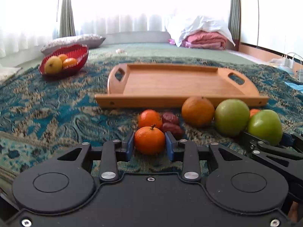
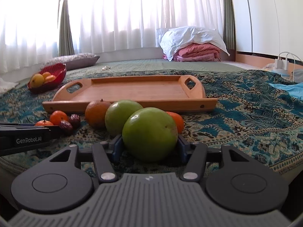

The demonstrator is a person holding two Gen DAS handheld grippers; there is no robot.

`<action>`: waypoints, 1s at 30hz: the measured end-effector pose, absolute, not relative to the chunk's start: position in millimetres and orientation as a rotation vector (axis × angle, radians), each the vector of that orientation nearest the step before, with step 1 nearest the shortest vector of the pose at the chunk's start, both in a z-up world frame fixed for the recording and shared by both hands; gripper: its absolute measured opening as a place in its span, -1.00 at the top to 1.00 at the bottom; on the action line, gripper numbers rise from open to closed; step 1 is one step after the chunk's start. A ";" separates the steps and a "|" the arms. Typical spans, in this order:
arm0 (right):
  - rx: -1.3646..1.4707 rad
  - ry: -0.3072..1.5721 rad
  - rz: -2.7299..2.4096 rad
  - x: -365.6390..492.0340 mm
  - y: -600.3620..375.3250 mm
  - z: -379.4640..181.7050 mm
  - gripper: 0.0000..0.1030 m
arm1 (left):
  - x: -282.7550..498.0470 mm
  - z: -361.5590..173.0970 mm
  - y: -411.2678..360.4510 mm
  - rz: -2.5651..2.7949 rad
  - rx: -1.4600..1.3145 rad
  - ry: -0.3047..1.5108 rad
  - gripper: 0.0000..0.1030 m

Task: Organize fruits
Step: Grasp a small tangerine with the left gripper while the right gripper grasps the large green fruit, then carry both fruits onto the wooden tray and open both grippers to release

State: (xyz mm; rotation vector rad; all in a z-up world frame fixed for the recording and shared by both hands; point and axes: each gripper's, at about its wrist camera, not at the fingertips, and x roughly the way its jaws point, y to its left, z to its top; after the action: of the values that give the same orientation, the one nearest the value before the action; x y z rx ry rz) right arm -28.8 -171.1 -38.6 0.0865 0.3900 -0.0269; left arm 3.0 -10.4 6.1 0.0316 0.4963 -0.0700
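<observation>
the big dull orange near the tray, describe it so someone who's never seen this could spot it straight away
Find the wooden tray on the patterned blanket; a row of loose fruit lies along its near edge. The big orange sits right against that edge, beside the green apple. It is larger and duller, more brownish, than the small bright tangerines nearby.

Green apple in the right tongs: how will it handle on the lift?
The green apple looks glossy, so it may slip. It is wide for the right tongs, whose pads sit at its sides, so grip margin seems thin. Round: if dropped, it would likely roll on the patterned cloth.
</observation>
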 end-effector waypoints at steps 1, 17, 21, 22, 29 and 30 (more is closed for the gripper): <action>0.096 0.378 -0.022 -31.3 -172.1 -35.8 -0.16 | 1.9 10.2 -10.7 -0.071 0.039 0.478 0.38; 0.150 0.466 0.059 63.9 -237.5 15.0 -0.16 | 112.1 69.8 15.0 -0.075 -0.042 0.521 0.38; 0.127 0.512 0.069 94.5 -247.5 13.1 -0.16 | 146.1 64.7 18.9 -0.063 -0.064 0.588 0.38; 0.121 0.520 0.071 100.1 -248.8 13.0 -0.16 | 153.4 61.5 19.1 -0.060 -0.060 0.604 0.38; 0.085 0.585 0.099 126.9 -246.6 5.3 -0.16 | 182.1 43.6 11.8 -0.045 -0.016 0.671 0.38; 0.080 0.593 0.102 129.4 -245.7 3.8 -0.16 | 182.8 41.6 10.8 -0.044 -0.014 0.678 0.38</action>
State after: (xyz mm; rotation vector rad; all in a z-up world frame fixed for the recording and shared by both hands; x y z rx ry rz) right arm 129.4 -245.7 3.8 0.0804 0.5935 0.1025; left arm 182.8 10.8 41.6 -0.0138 0.6777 -0.0439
